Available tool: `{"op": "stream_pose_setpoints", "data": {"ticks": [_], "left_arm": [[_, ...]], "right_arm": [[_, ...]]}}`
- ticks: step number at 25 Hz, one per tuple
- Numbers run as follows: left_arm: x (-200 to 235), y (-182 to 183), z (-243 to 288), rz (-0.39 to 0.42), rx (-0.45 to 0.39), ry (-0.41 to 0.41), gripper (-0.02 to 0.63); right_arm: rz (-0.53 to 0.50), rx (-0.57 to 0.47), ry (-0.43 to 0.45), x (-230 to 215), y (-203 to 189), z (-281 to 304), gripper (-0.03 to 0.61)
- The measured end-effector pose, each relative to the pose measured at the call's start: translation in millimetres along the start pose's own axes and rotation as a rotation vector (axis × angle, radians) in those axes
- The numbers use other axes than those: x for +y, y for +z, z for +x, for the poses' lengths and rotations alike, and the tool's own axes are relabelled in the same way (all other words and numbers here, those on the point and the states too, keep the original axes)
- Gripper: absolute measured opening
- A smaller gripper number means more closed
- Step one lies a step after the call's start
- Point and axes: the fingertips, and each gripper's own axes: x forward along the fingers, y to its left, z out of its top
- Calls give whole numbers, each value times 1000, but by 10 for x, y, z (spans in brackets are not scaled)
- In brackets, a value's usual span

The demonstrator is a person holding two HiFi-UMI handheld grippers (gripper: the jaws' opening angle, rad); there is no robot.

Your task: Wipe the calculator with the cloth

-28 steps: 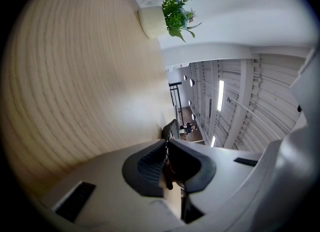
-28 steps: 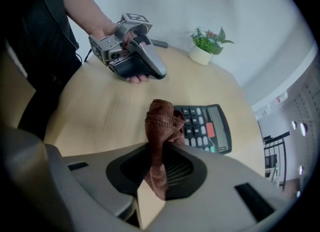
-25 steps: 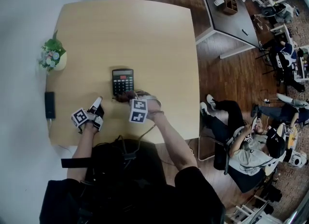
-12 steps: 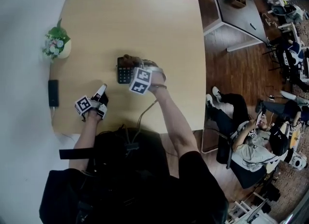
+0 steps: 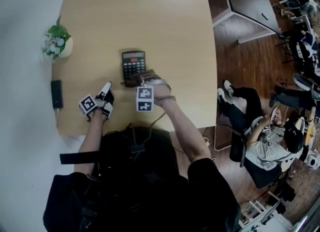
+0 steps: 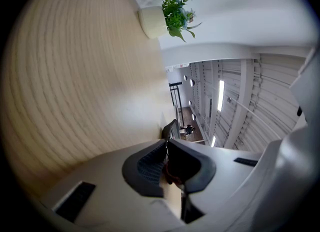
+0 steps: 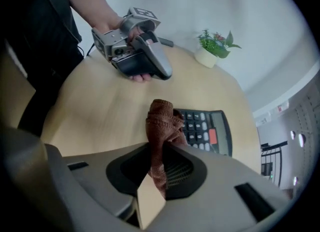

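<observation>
1. The right gripper (image 5: 134,80) has drawn back from the far end of the calculator (image 5: 133,63) to its near edge.
2. Its jaws clamp a brown cloth (image 7: 162,121) just beside the keys.
3. The calculator lies mid-table (image 5: 150,21).
4. The left gripper (image 5: 106,86), jaws closed, sits to the left of the calculator, apart from it.

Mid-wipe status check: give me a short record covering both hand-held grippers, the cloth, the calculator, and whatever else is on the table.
right hand-held gripper: shut on cloth, at the near edge of the calculator
left hand-held gripper: shut, left of calculator, not touching it
cloth: brown, bunched, sticking out past the jaws towards the keys
calculator: flat on table, keys up, display on far side
cloth-to-keys contact: cannot tell
other items: potted plant and black flat device, both at the left edge
</observation>
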Motion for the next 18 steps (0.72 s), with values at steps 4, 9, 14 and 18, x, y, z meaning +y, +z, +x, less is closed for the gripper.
{"op": "stream_pose_setpoints", "data": {"ticks": [4, 9, 14, 18], "left_arm": [[-22, -11, 10, -10, 1, -8, 9], [-15, 9, -8, 0, 3, -7, 9], [1, 10, -16, 6, 4, -7, 9], [19, 17, -19, 19, 0, 6, 9]], "right_arm": [[127, -74, 108, 160, -79, -113, 69], [408, -178, -49, -711, -324, -411, 71], [368, -116, -319, -1515, -447, -373, 71], [231, -41, -263, -1349, -379, -32, 71]]}}
